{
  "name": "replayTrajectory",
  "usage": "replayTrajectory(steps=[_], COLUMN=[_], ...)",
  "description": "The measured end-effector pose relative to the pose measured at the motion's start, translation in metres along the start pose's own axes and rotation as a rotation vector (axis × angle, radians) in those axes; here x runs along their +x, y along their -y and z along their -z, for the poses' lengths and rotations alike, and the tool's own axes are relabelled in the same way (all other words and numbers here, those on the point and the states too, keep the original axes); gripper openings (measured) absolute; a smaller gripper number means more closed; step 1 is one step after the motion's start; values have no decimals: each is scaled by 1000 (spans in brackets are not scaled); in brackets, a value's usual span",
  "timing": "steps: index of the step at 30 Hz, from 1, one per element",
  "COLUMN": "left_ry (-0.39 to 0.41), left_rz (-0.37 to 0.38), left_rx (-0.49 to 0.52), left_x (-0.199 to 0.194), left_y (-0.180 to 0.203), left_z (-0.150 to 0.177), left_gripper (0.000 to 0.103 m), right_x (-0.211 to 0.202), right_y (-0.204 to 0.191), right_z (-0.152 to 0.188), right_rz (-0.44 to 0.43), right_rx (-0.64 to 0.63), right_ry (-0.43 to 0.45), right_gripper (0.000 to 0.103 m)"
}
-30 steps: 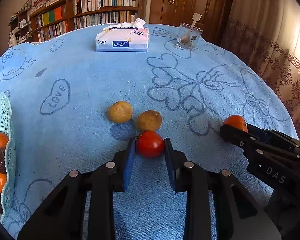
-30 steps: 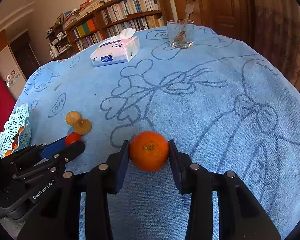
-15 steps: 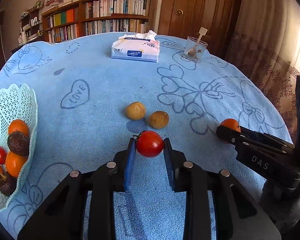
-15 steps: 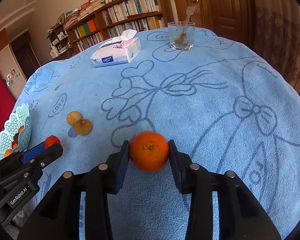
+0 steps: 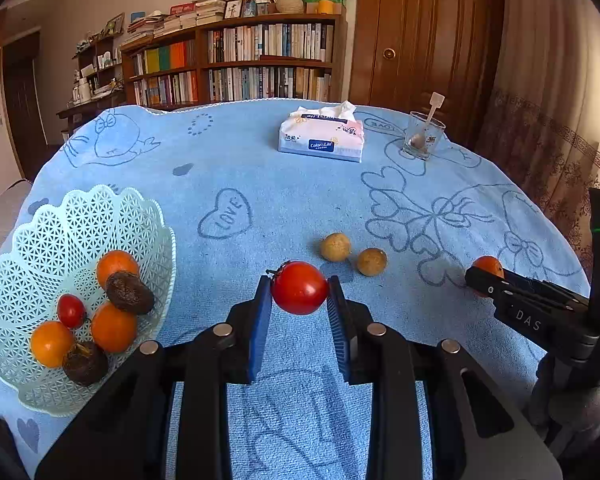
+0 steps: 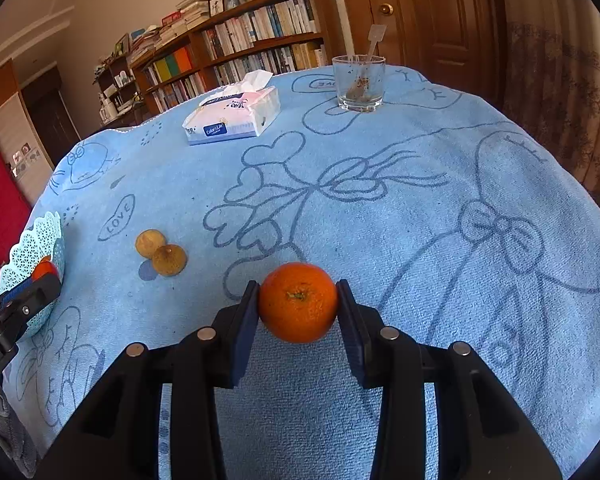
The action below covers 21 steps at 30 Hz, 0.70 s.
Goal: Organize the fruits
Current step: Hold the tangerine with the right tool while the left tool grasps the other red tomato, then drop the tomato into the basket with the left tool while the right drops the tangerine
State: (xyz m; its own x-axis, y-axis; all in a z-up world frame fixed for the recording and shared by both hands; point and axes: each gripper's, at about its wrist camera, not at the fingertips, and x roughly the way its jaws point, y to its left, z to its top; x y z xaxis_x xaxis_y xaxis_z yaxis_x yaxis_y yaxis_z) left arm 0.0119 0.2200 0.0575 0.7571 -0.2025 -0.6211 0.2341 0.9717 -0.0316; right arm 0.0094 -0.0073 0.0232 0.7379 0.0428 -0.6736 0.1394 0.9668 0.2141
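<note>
Centre frame, left gripper [image 5: 299,294] clamps tomato [image 5: 299,288], right gripper [image 6: 298,306] clamps orange [image 6: 298,302]; upper centre, tissue pack [image 5: 322,138] reads "Color&Life", cloth [image 5: 260,184] reads "LOVE"

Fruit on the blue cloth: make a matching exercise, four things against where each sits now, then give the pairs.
Things:
1. round red tomato
2. round orange mandarin
3. two round tan-brown fruits
4. wrinkled dark brown fruit

Places:
A. loose on the blue tablecloth
B. in the pale green lattice basket
C. between the fingers of the left gripper
D. between the fingers of the right gripper

Pairs: 1-C, 2-D, 3-A, 4-B
</note>
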Motion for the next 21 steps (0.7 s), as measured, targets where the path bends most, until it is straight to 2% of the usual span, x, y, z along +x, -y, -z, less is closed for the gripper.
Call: replayTrajectory(steps=[9, 21], left_ry=[24, 69], left_rz=[-45, -107], left_rx=[-37, -83], left_x=[-14, -31], left_y=[-29, -78], left_z=[3, -1], left_gripper=[29, 29], right_x=[-15, -29], right_y=[-7, -45], right_z=[8, 17], right_rz=[-37, -141], right_rx=[0, -11], right_ry=[-4, -16], right_gripper=[39, 39])
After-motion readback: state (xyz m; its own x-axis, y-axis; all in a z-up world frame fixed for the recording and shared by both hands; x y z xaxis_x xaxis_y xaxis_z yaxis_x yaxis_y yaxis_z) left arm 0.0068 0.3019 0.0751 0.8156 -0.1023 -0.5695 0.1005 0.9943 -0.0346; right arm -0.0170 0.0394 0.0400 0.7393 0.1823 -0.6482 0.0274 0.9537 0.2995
